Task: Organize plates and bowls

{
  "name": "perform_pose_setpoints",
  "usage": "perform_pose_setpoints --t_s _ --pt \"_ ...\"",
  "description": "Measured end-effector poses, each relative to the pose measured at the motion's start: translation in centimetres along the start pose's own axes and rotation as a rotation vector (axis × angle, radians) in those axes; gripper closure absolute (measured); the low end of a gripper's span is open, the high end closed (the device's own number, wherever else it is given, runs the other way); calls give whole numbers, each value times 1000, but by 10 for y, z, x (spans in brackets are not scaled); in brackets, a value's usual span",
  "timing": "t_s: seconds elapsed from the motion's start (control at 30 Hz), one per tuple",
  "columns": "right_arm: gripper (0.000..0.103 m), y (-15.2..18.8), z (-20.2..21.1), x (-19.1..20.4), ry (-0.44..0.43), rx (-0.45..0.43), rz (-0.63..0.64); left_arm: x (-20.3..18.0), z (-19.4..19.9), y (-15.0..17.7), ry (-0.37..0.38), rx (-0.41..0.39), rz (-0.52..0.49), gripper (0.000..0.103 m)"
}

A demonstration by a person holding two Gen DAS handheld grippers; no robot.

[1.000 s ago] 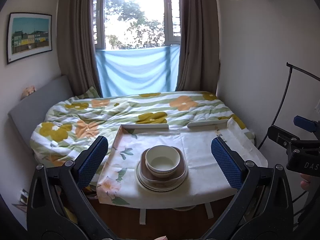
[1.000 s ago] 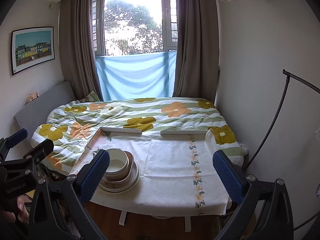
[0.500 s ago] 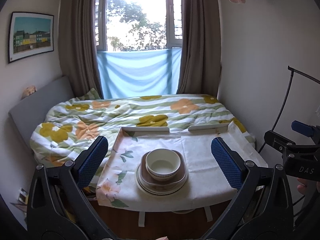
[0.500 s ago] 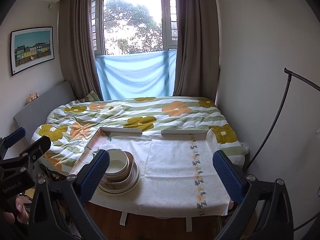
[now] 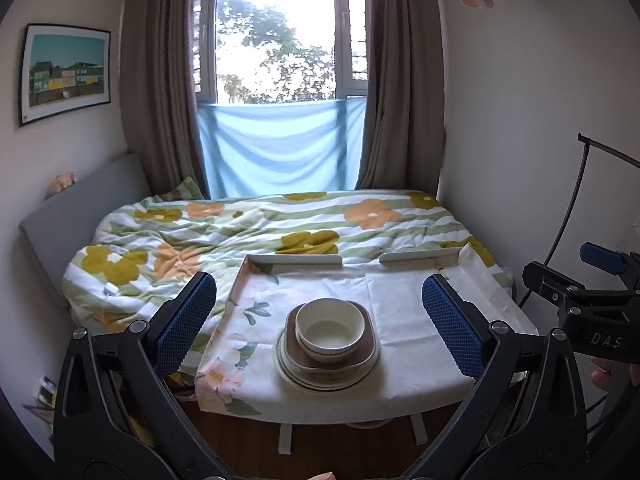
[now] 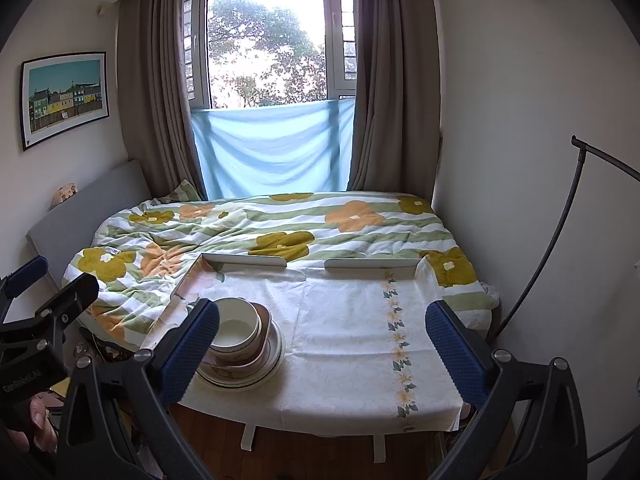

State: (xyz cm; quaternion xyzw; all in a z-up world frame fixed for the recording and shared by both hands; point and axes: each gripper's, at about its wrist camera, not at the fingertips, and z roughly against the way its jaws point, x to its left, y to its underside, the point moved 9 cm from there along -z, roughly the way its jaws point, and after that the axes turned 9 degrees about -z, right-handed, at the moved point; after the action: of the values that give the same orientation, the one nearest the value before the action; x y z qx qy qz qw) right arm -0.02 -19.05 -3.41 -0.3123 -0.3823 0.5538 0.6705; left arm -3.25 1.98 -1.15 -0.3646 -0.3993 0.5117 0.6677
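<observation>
A cream bowl (image 5: 330,328) (image 6: 236,328) sits on top of a brown square dish (image 5: 360,356) and round white plates (image 5: 288,376) (image 6: 264,372), all one stack on the left part of a cloth-covered table (image 5: 404,312) (image 6: 344,344). My left gripper (image 5: 320,324) is open, held back from the table, with the stack framed between its blue pads. My right gripper (image 6: 322,344) is also open and empty, centred over the table's bare middle, its left pad (image 6: 188,352) overlapping the stack in view.
A bed with a flowered quilt (image 5: 280,228) lies directly behind the table. Low white rails (image 5: 294,259) edge the table's far side. A black curved stand (image 6: 560,240) rises at the right wall. A person's fingers (image 6: 38,420) hold the left tool.
Both views have shifted slightly, and the table and stack sit a little higher and farther in the left wrist view. The grippers' opening has not changed.
</observation>
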Motion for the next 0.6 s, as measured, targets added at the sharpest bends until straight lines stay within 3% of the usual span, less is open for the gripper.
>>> perform_pose_setpoints --t_s 0.6 --pt "1 1 -4 1 -1 -3 2 5 5 3 -14 1 5 1"
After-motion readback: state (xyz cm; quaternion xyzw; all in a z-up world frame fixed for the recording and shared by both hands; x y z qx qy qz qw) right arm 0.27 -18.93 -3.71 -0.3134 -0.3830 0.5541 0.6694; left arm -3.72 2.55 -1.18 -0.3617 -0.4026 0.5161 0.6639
